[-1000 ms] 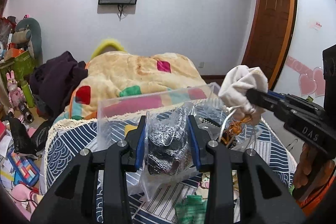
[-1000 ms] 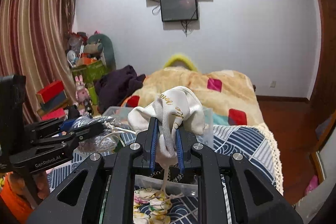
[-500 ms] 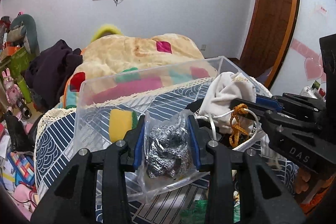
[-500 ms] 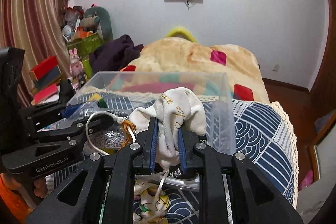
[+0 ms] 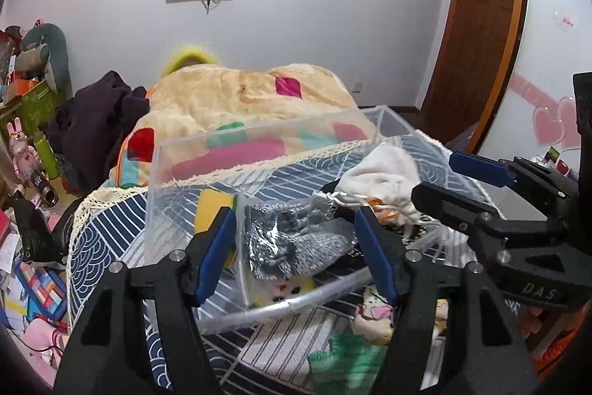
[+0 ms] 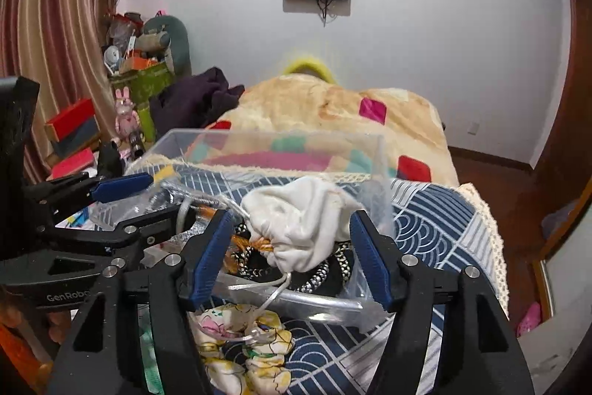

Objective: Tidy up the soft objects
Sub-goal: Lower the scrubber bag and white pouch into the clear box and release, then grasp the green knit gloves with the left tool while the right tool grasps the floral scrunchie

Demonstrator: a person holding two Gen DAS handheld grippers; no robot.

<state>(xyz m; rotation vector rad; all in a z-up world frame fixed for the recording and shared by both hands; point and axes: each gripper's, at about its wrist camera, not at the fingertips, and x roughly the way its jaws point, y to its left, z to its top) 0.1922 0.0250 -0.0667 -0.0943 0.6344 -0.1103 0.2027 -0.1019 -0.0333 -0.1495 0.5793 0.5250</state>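
Note:
A clear plastic box (image 5: pixel 185 150) stands on the bed; it also shows in the right wrist view (image 6: pixel 281 139). A plastic bag of grey knit fabric (image 5: pixel 296 243) lies in the box between the open jaws of my left gripper (image 5: pixel 296 243), which no longer hold it. A white drawstring pouch (image 6: pixel 303 228) with an orange tassel rests in the box on a black-and-white cord (image 6: pixel 333 269); my right gripper (image 6: pixel 292 247) is open around it. The pouch also shows in the left wrist view (image 5: pixel 381 173). A yellow sponge (image 5: pixel 212 210) lies in the box.
A floral cloth (image 6: pixel 244 350) and a green knit item (image 5: pixel 344 358) lie on the blue patterned bedspread (image 6: pixel 436 221) in front of the box. A beige patchwork blanket (image 5: pixel 240 99) is heaped behind it. Clutter fills the floor at left; a wooden door (image 5: pixel 477 24) is at right.
Both grippers lowered their items into the box and opened. The bag of grey knit and the white pouch now lie released inside it.

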